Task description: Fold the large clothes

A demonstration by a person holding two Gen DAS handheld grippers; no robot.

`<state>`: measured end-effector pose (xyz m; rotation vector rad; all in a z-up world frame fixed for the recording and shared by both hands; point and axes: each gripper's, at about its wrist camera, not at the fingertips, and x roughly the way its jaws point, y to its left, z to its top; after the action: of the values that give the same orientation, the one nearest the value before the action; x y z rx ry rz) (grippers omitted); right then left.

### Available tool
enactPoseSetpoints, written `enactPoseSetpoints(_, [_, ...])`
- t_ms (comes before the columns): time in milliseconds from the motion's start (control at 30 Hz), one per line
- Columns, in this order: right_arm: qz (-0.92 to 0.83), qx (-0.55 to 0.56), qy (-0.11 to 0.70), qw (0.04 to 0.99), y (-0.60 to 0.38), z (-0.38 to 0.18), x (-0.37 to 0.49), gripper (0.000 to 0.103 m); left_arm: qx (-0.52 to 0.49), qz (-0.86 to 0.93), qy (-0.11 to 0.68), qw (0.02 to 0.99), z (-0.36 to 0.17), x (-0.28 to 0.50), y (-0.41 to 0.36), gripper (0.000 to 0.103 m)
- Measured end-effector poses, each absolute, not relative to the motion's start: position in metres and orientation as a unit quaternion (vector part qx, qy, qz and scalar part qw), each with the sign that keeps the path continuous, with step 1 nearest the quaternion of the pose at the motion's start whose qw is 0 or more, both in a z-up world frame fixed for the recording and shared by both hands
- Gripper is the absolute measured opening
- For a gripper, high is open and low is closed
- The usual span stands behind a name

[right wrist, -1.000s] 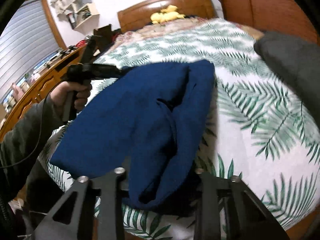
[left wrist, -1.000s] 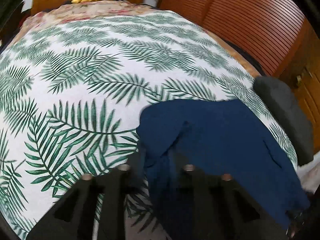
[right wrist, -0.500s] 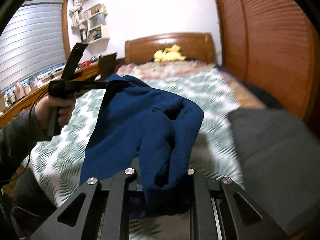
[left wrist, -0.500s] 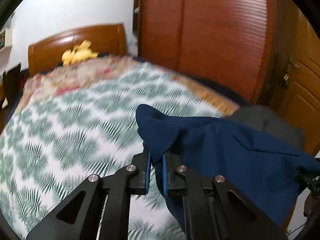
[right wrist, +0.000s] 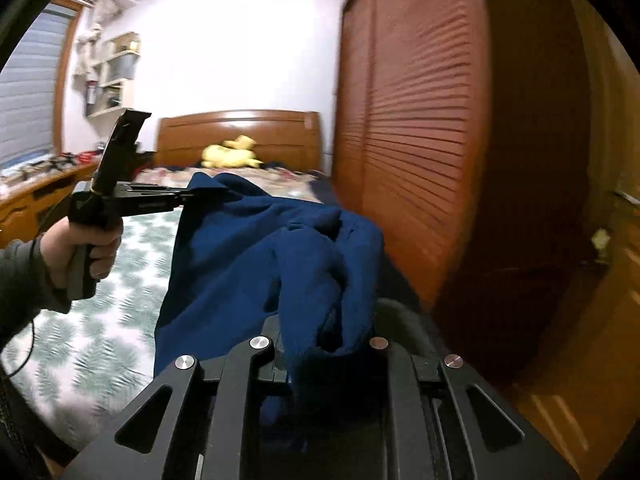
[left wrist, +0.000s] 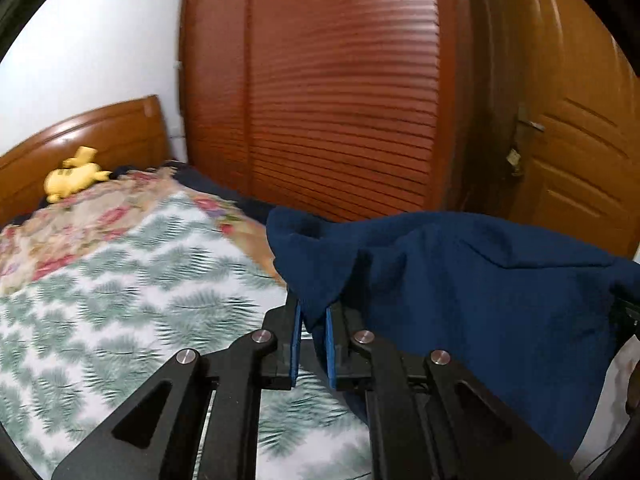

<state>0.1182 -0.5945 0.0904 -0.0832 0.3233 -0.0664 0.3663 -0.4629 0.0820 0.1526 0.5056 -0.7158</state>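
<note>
While both grippers clenched it, the navy garment (right wrist: 256, 248) hung above the bed (left wrist: 120, 300).
Left gripper (left wrist: 313, 320) pinched an edge; right gripper (right wrist: 320, 356) gripped bunched fabric at 6 o'clock.

A bedroom with white walls (right wrist: 240, 48) — a wooden headboard (right wrist: 240, 132), louvred wooden wardrobe doors (left wrist: 340, 92), a panelled door (left wrist: 580, 140), wall shelves (right wrist: 116, 76) and a shuttered window (right wrist: 24, 96).

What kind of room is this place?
Most likely a home bedroom: a bed with a wooden headboard and leaf-print bedspread, a yellow plush toy, and a louvred wooden wardrobe.
</note>
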Motion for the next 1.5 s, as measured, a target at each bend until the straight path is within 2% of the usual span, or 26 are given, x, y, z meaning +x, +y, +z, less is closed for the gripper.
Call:
enactPoseSetpoints(133, [-0.079, -0.028, 0.175, 0.981, -0.61, 0.076, 0.109, 0.016, 0.094, -0.367, 0.26, 0.888, 0.062, 0.366, -0.506, 0.013])
enactPoseSetpoints(267, [-0.115, -0.01, 0.202, 0.973, -0.624, 0.059, 0.11, 0.025, 0.126, -0.372, 0.328, 0.859, 0.036, 0.373, -0.527, 0.021])
enactPoseSetpoints(333, [-0.134, 0.002, 0.212, 0.968, -0.62, 0.057, 0.116, 0.038, 0.136, -0.37, 0.322, 0.861, 0.03, 0.367, -0.522, 0.033])
enactPoseSetpoints(367, [-0.152, 0.008, 0.217, 0.964, -0.624, 0.057, 0.114, 0.048, 0.139, -0.376, 0.316, 0.86, 0.03, 0.362, -0.516, 0.049])
enactPoseSetpoints(400, [-0.16, 0.016, 0.216, 0.963, -0.627, 0.06, 0.115, 0.054, 0.14, -0.382, 0.314, 0.858, 0.029, 0.358, -0.515, 0.06])
enactPoseSetpoints(467, [-0.183, 0.025, 0.205, 0.961, -0.623, 0.065, 0.111, 0.059, 0.14, -0.389, 0.313, 0.855, 0.029, 0.349, -0.504, 0.077])
enactPoseSetpoints(567, [-0.189, 0.014, 0.173, 0.967, -0.608, 0.081, 0.096, 0.059, 0.148, -0.394, 0.303, 0.855, 0.03, 0.33, -0.492, 0.08])
enactPoseSetpoints(700, [-0.154, -0.03, 0.137, 0.978, -0.571, 0.097, 0.082, 0.059, 0.145, -0.393, 0.287, 0.862, 0.03, 0.313, -0.478, 0.095])
enactPoseSetpoints(767, [-0.134, -0.042, 0.152, 0.978, -0.559, 0.096, 0.087, 0.056, 0.141, -0.397, 0.282, 0.862, 0.032, 0.301, -0.469, 0.098])
enactPoseSetpoints(800, [-0.134, -0.046, 0.166, 0.976, -0.555, 0.095, 0.092, 0.054, 0.138, -0.397, 0.278, 0.864, 0.034, 0.296, -0.465, 0.103])
enactPoseSetpoints(1067, [-0.17, 0.025, 0.28, 0.945, -0.605, 0.062, 0.107, 0.054, 0.117, -0.4, 0.251, 0.874, 0.049, 0.24, -0.409, 0.103])
enactPoseSetpoints(1233, [-0.189, 0.029, 0.262, 0.946, -0.592, 0.082, 0.093, 0.054, 0.125, -0.391, 0.243, 0.879, 0.053, 0.217, -0.38, 0.103])
enactPoseSetpoints(1433, [-0.167, 0.016, 0.222, 0.961, -0.533, 0.126, 0.044, 0.054, 0.107, -0.366, 0.234, 0.895, 0.061, 0.188, -0.335, 0.103])
enactPoseSetpoints(1500, [-0.151, 0.011, 0.214, 0.965, -0.507, 0.137, 0.033, 0.058, 0.102, -0.353, 0.232, 0.901, 0.064, 0.18, -0.32, 0.103])
